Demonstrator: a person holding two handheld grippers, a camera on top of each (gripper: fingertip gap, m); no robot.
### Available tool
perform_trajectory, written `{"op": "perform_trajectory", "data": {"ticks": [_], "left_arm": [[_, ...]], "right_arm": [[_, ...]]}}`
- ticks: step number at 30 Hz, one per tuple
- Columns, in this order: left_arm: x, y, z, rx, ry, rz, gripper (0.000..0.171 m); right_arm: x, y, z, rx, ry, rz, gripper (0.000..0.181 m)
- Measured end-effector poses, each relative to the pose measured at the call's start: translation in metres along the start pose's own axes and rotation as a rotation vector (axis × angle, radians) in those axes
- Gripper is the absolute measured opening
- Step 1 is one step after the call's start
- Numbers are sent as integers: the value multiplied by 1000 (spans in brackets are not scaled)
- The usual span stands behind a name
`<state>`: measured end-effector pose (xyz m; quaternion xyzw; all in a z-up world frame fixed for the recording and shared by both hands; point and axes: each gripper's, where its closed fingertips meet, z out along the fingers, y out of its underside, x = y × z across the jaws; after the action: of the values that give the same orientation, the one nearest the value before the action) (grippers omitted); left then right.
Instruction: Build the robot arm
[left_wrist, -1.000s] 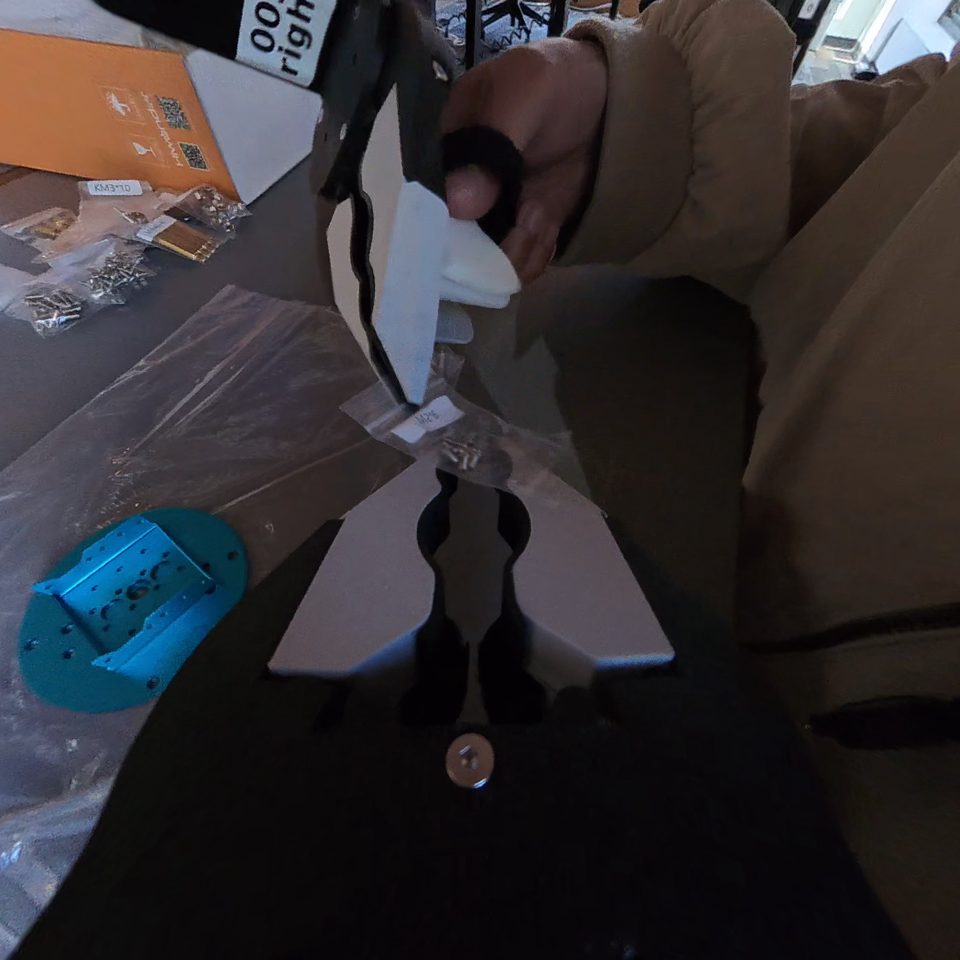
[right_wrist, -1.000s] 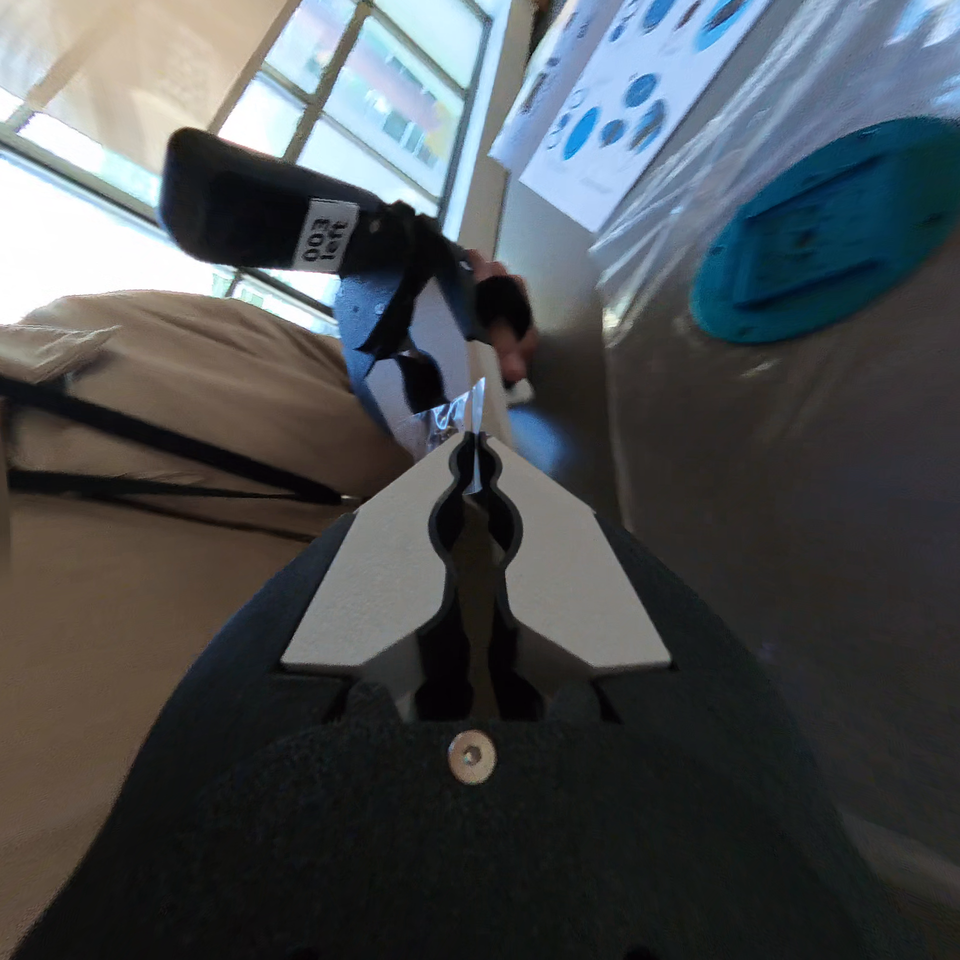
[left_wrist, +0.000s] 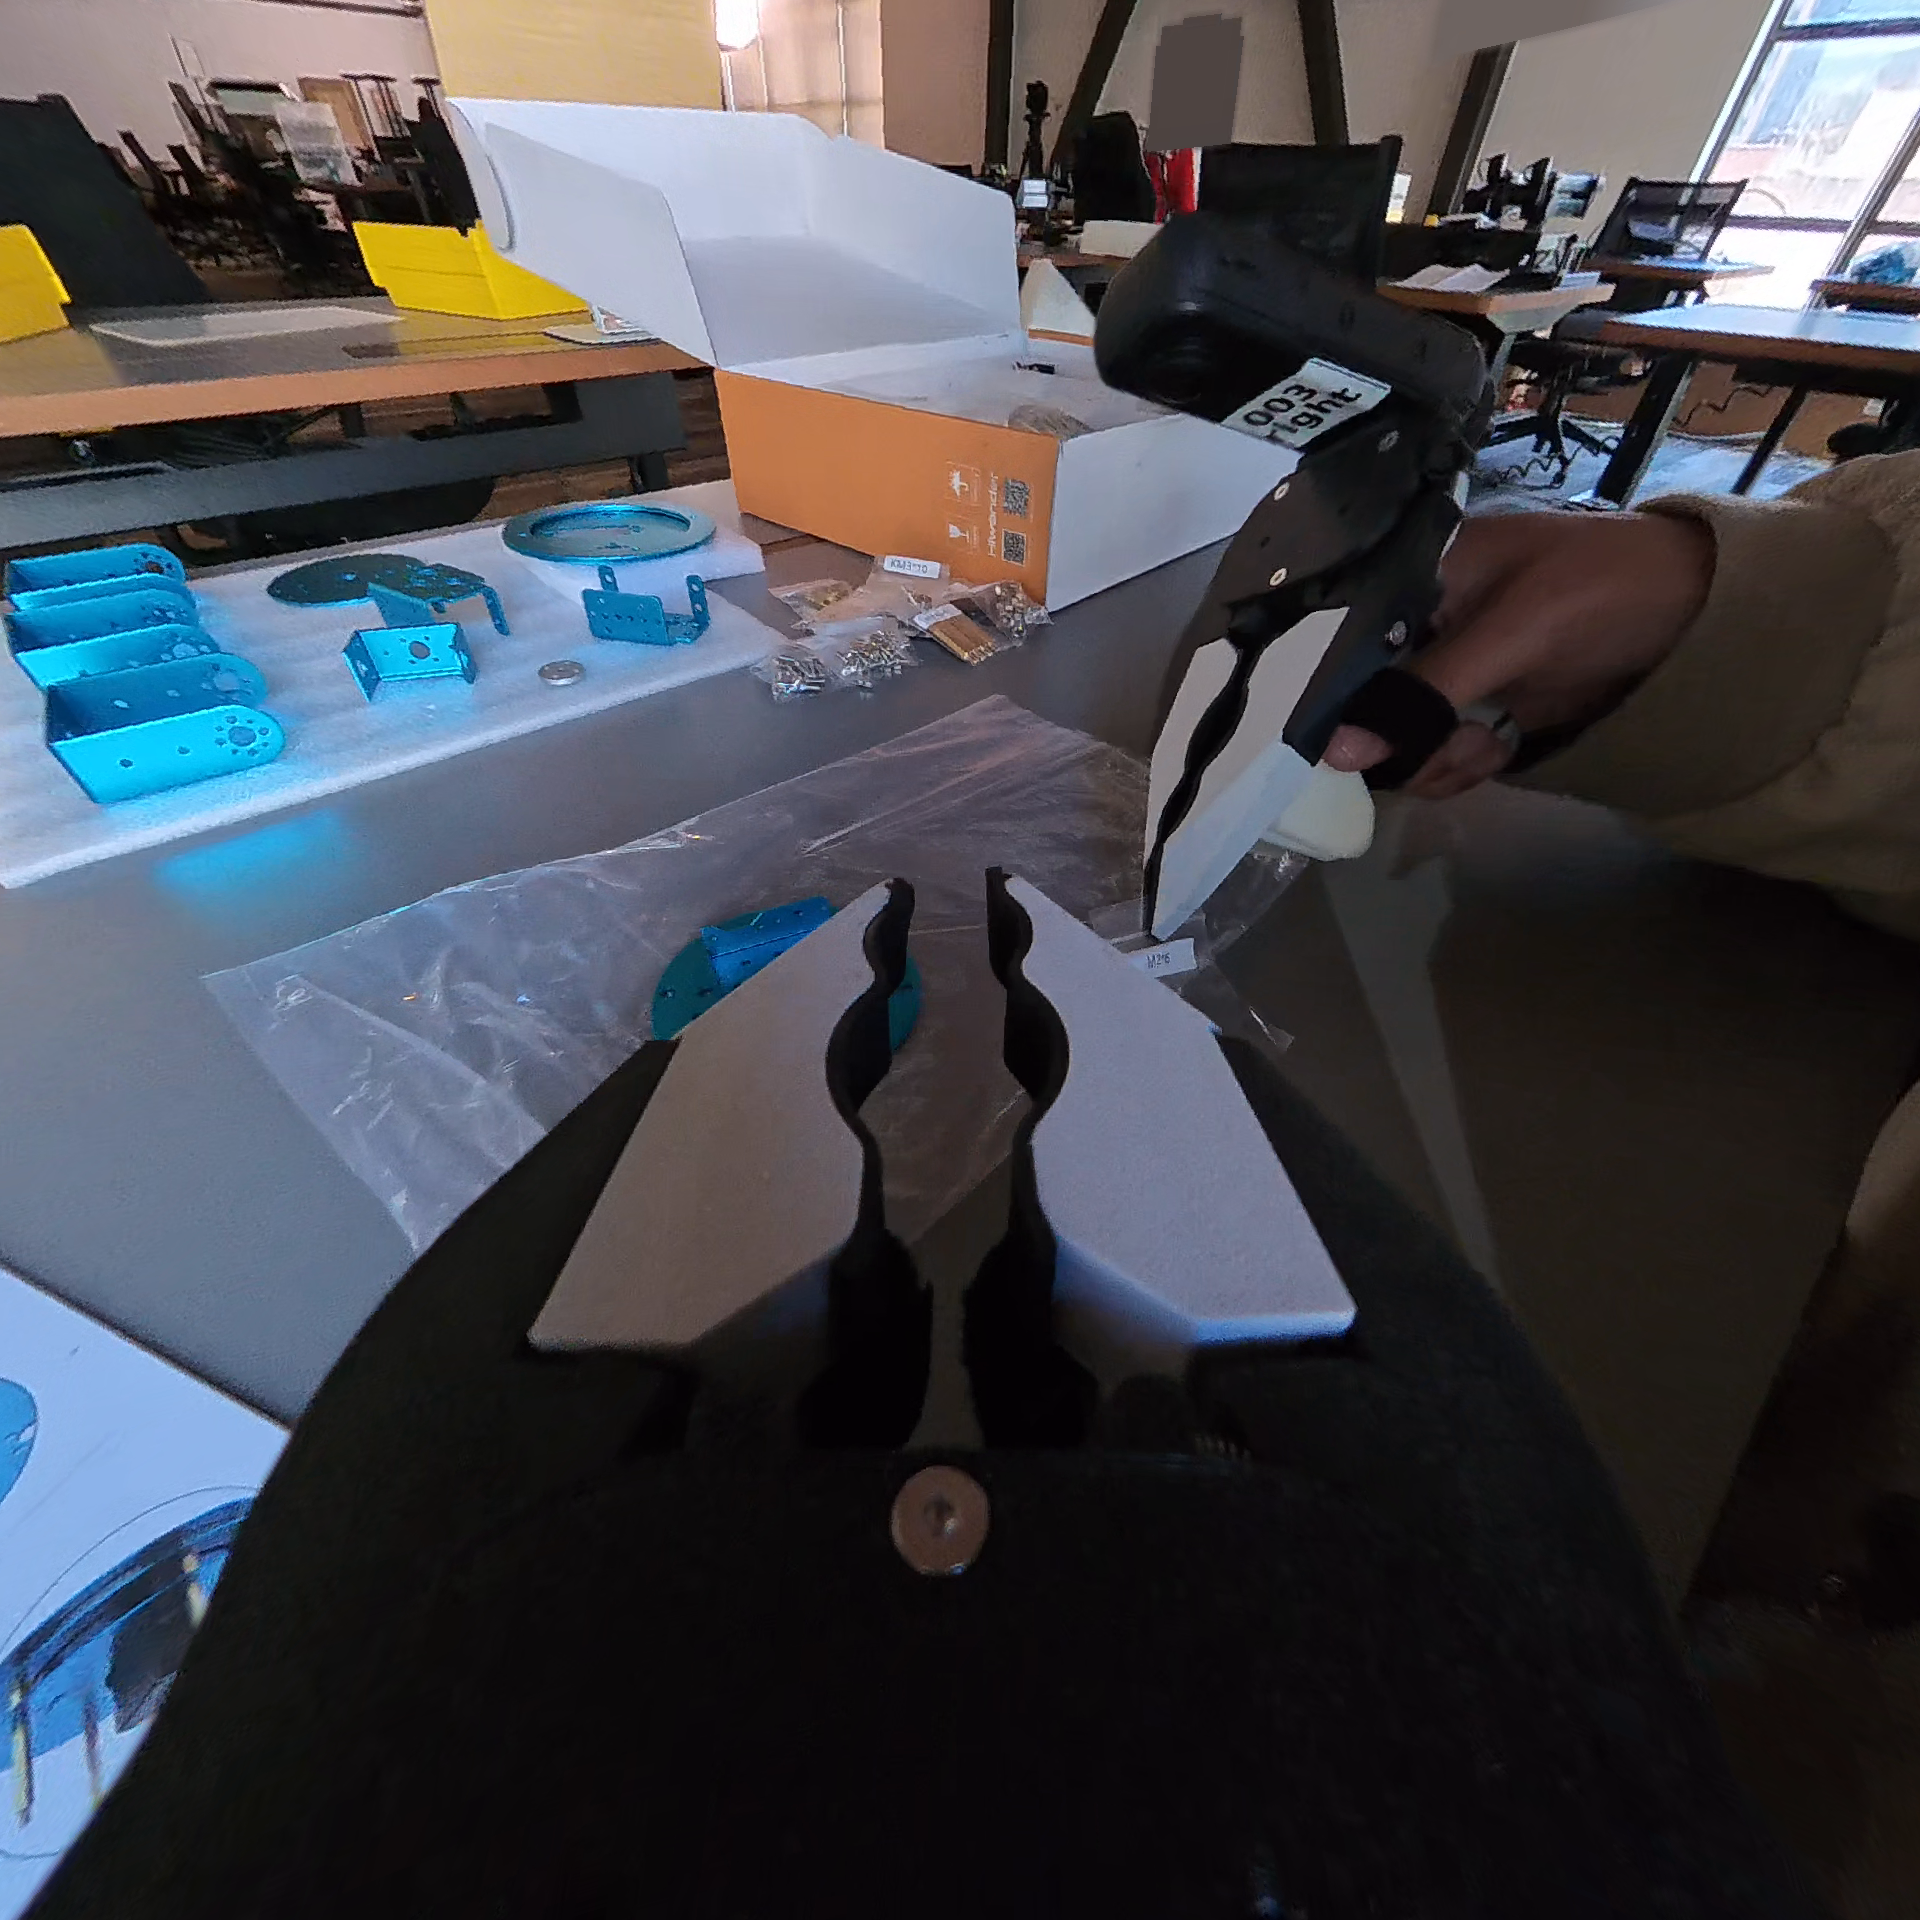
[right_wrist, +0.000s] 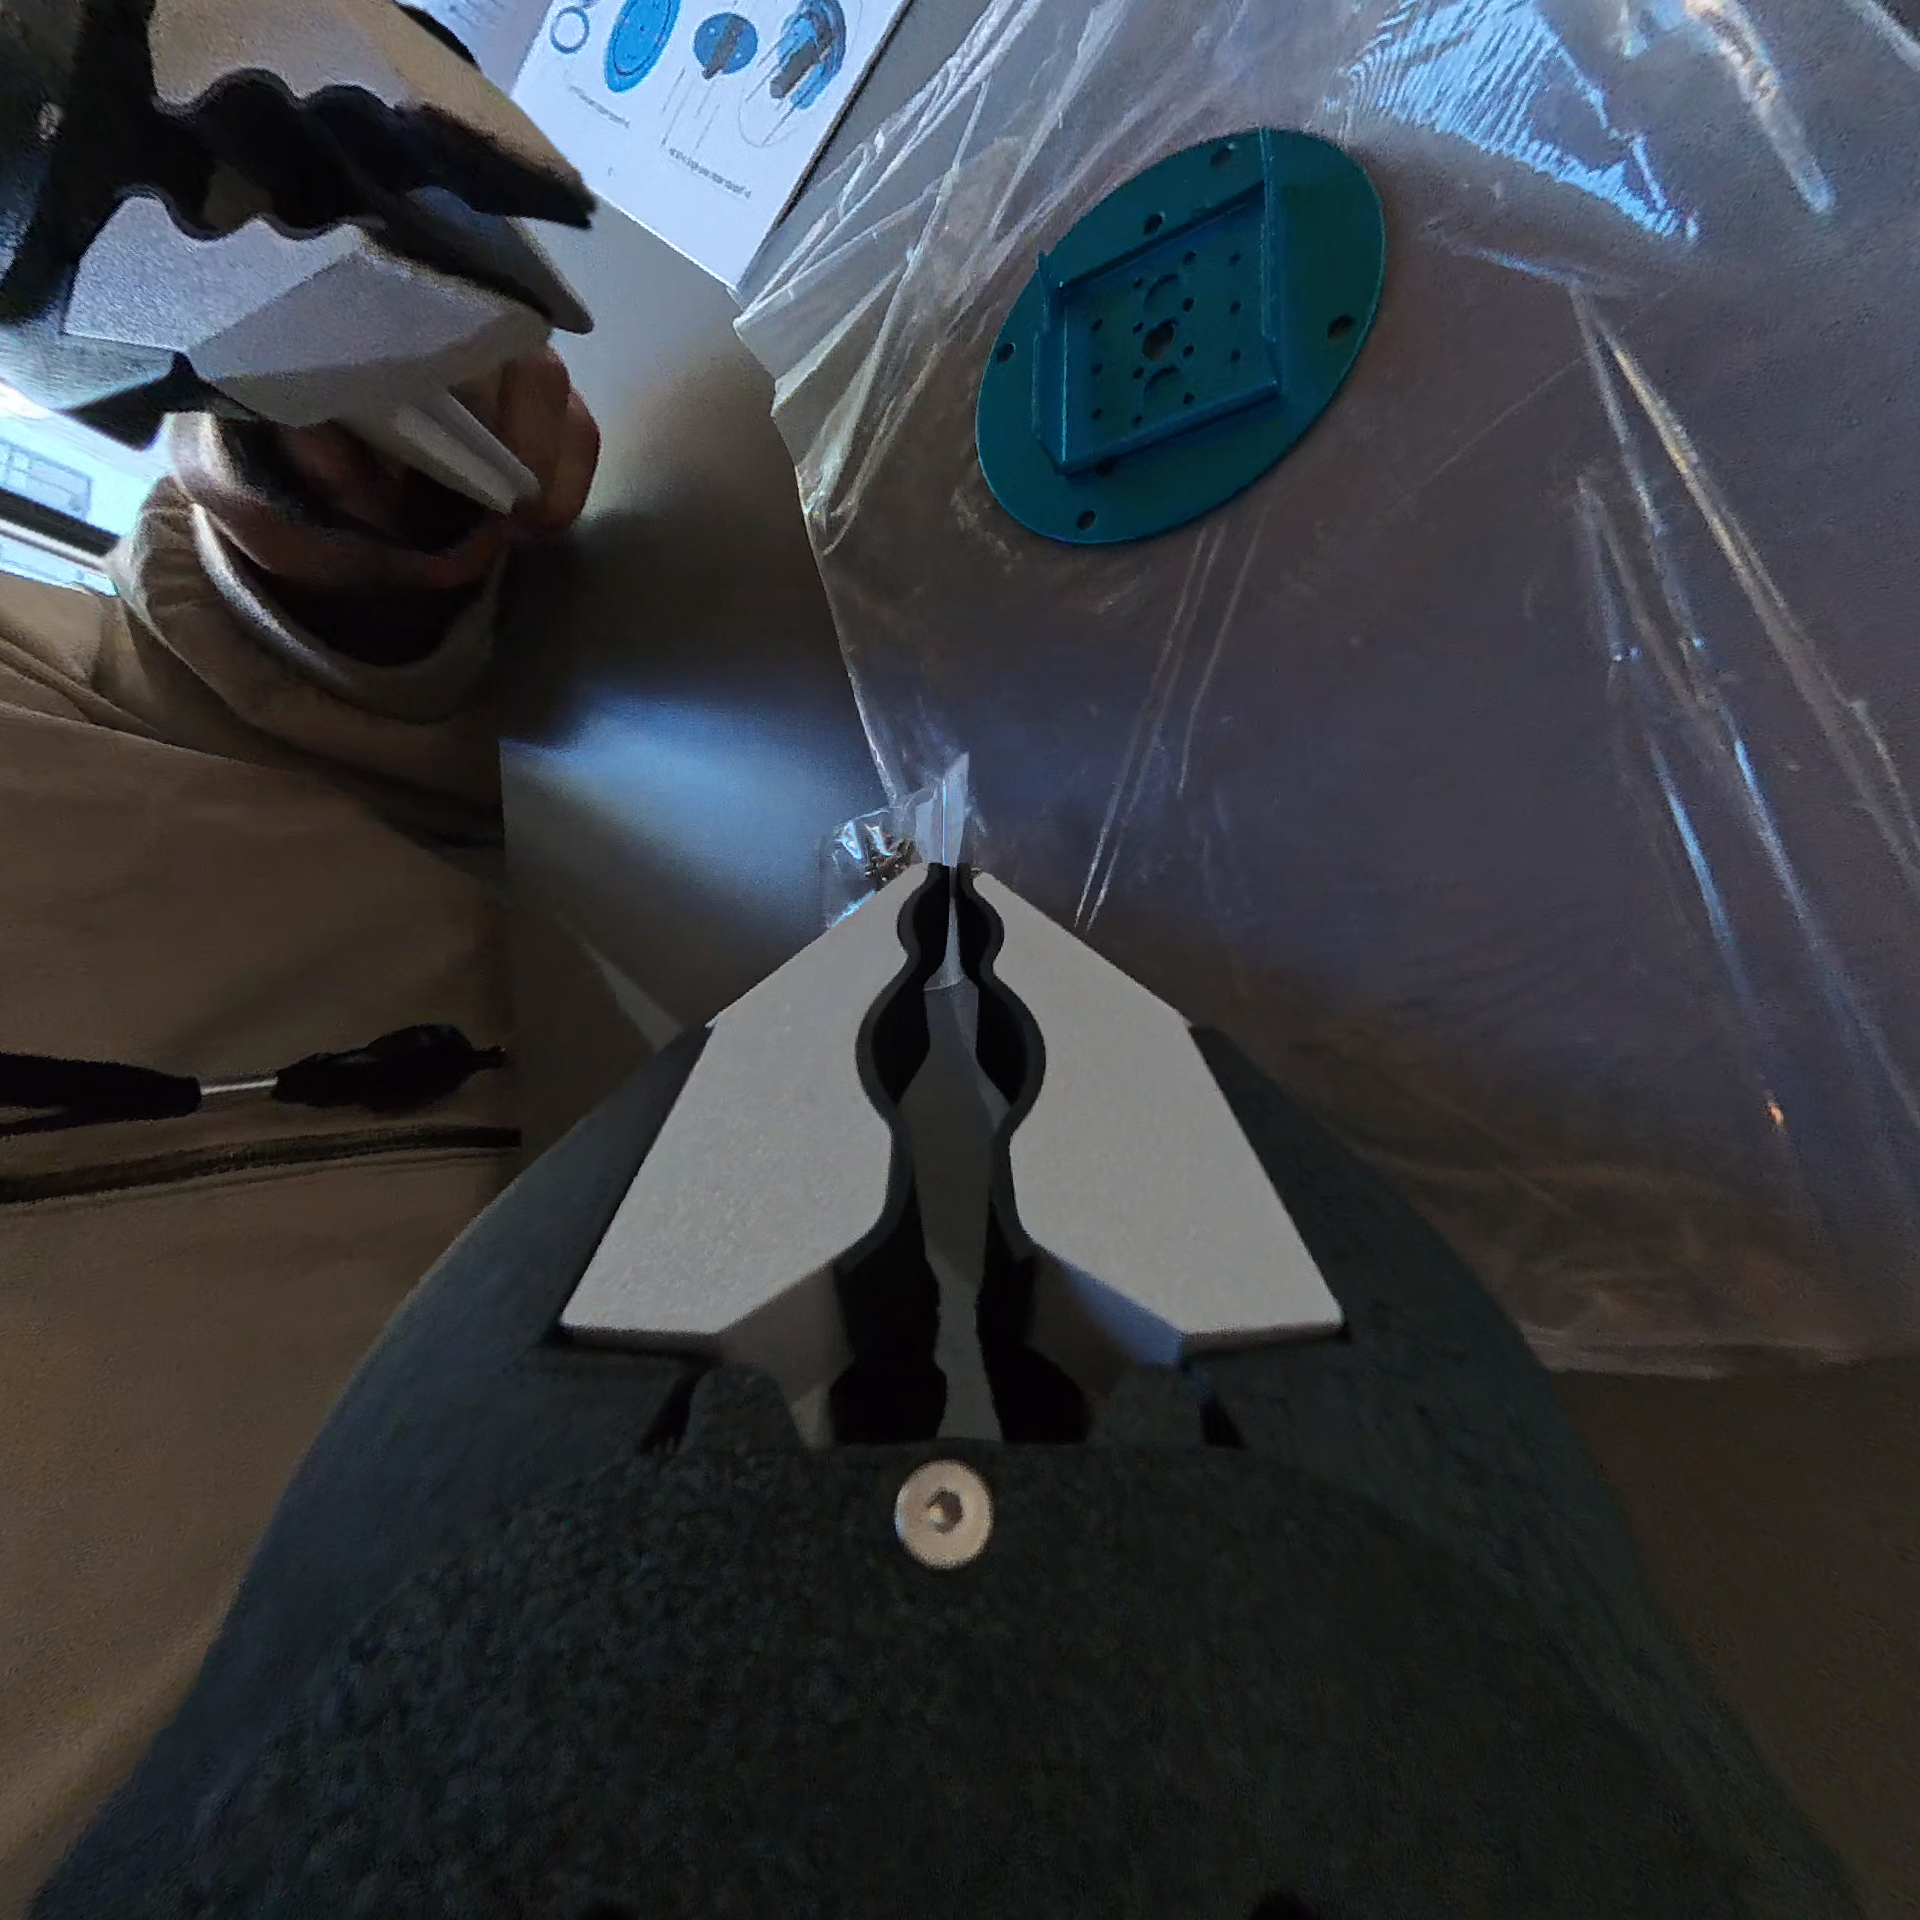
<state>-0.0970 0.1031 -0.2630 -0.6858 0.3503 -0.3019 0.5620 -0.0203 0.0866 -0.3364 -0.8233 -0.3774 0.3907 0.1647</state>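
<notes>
Right claw (right_wrist: 951, 883): closed on the top edge of a small clear bag of screws (right_wrist: 883, 847), thin crinkled plastic, pinched at the tips just above the bench (left_wrist: 156, 1039).

Left claw (left_wrist: 943, 894): narrowly parted, holding nothing, just beside that bag.

Beyond the tips: large clear plastic sheet (right_wrist: 1455, 831), glossy and creased, under a round teal metal plate (right_wrist: 1179, 343) with a drilled square bracket.

Farther off: orange-and-white cardboard box (left_wrist: 935, 488).

Printed white sticker (left_wrist: 1304, 405) noted on right gripper (left_wrist: 1155, 914) housing. Small lettered labels seen on screw bag (left_wrist: 1169, 958) and hardware packet (left_wrist: 912, 566). Codes and logos printed on orange box (left_wrist: 894, 488). Captions on sheet (right_wrist: 675, 104) too blurred.
</notes>
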Motion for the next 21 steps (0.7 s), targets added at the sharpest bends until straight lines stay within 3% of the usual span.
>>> {"op": "perform_trajectory", "data": {"ticks": [7,21], "left_arm": [[6,2,10,-37,7,22,13],[12,2,22,-29,11,13,13]], "right_arm": [[14,7,-7,-47,139,-32,0],[16,11,-4,-67,158,-32,0]]}}
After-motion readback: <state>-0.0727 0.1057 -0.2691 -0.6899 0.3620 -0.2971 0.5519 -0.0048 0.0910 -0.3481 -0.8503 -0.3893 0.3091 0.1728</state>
